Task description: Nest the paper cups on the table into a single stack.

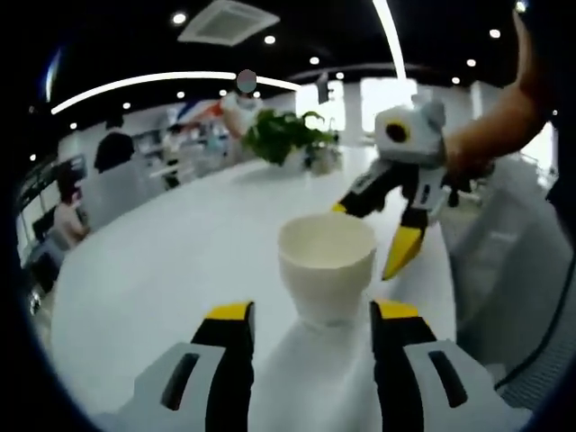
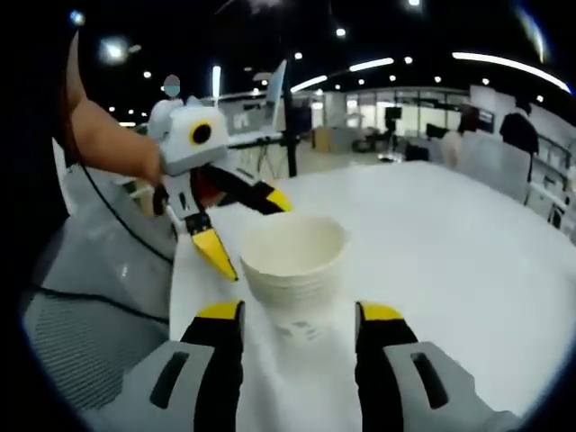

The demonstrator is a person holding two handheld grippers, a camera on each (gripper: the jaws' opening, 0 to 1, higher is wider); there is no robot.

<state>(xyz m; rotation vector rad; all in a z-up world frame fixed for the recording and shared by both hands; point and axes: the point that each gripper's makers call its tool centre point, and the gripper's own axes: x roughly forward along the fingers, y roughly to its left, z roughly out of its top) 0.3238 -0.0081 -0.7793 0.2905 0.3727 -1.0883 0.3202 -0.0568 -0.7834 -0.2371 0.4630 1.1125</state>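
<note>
Standing at frame centre in the left gripper view, the paper cup point(image 1: 326, 266) rests upright on the white table point(image 1: 162, 270), ahead of the left gripper point(image 1: 311, 315), whose jaws are spread. The right gripper point(image 1: 371, 236) reaches in from the upper right — jaws apart — before a potted plant point(image 1: 286, 135).

Right gripper view: its ribbed side shows, with a grey chair point(image 2: 99, 297) at the left.

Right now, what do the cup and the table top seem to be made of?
The cup looks like paper: matte off-white, thin rolled rim, faint rings around the wall in the right gripper view, perhaps several cups nested. The table looks like a smooth white laminate or painted board with a soft sheen; which one is unclear.
</note>
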